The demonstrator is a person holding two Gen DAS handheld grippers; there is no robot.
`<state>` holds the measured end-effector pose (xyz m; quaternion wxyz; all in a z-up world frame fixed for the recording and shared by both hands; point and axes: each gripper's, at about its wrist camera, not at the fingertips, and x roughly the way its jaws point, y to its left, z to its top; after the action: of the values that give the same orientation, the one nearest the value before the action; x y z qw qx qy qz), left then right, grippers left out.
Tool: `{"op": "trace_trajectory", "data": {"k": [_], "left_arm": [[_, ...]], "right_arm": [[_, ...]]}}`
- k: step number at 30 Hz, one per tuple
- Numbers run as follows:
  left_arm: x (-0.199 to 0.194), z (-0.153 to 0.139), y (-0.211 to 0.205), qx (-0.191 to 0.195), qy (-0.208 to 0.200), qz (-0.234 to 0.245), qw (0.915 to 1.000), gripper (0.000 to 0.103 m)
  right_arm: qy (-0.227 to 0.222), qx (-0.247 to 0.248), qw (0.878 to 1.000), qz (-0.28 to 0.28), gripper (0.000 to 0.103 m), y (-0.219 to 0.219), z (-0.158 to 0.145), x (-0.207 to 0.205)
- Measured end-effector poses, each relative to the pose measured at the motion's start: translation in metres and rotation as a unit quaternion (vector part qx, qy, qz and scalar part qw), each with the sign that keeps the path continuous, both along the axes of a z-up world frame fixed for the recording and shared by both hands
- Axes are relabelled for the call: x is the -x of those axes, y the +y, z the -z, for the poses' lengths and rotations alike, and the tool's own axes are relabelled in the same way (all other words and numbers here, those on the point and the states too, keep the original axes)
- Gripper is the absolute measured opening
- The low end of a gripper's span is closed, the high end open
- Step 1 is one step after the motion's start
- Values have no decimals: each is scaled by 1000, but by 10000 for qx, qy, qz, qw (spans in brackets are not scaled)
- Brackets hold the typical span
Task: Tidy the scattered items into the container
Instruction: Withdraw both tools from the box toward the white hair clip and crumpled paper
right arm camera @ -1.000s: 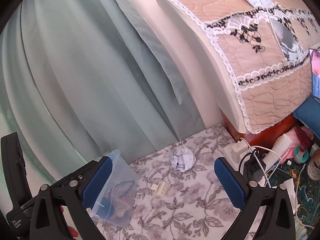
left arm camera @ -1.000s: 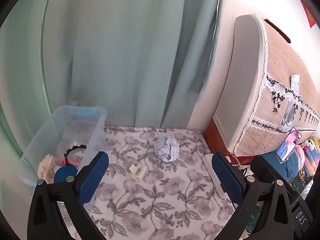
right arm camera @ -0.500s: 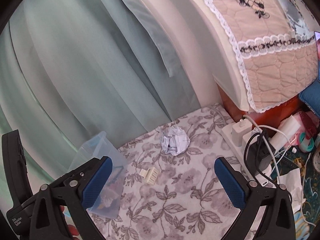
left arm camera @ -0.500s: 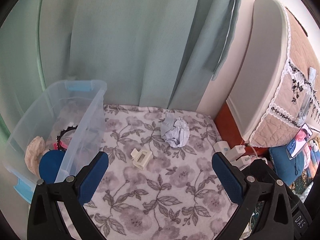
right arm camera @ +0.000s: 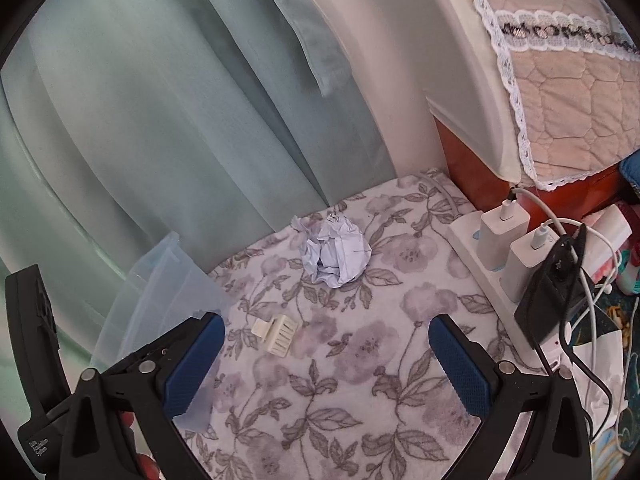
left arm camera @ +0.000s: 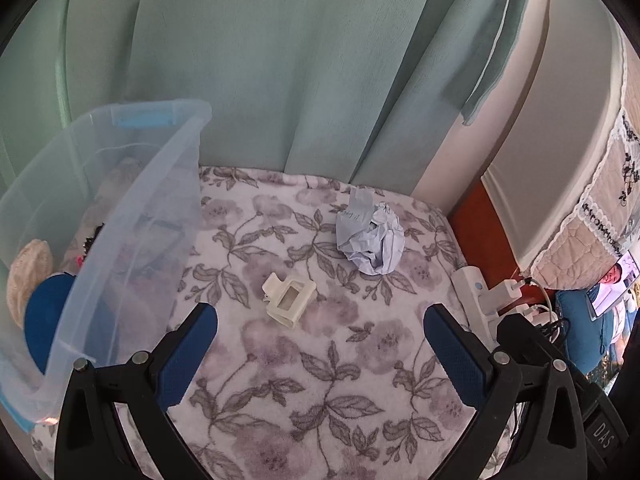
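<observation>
Bedside corner backdrop
Pale green fabric curtain hangs behind a grey floral blanket; white plastic power strip alongside.

Layout from my feeds: blanket covers the work surface, curtain hangs behind it. Container sits at the left edge of the blanket, up against the curtain. A round pad and a disc lie inside it at the near end, other contents I can't make out. Hair clip lies mid-blanket, just right of the container, not touching. Paper ball is behind and right of the clip, near the curtain. Power strip runs along the blanket's right edge, with chargers plugged on top. Headboard stands behind the strip.
</observation>
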<state>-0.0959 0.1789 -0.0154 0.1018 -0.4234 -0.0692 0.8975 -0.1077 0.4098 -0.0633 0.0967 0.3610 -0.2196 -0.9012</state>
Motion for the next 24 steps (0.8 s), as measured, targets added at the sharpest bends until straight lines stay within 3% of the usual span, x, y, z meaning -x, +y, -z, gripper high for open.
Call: {"op": "trace_trajectory", "data": {"k": [13,24], "left_arm": [[46,57,-8,-90,-582,-39,9983,103],[73,93,-6,-158,-656,186,9975,102]], "right_arm": [[-352,-167,9990,-211,103,-16,40,54],[-540,-205,9976,-369,103,-30,71,98]]}}
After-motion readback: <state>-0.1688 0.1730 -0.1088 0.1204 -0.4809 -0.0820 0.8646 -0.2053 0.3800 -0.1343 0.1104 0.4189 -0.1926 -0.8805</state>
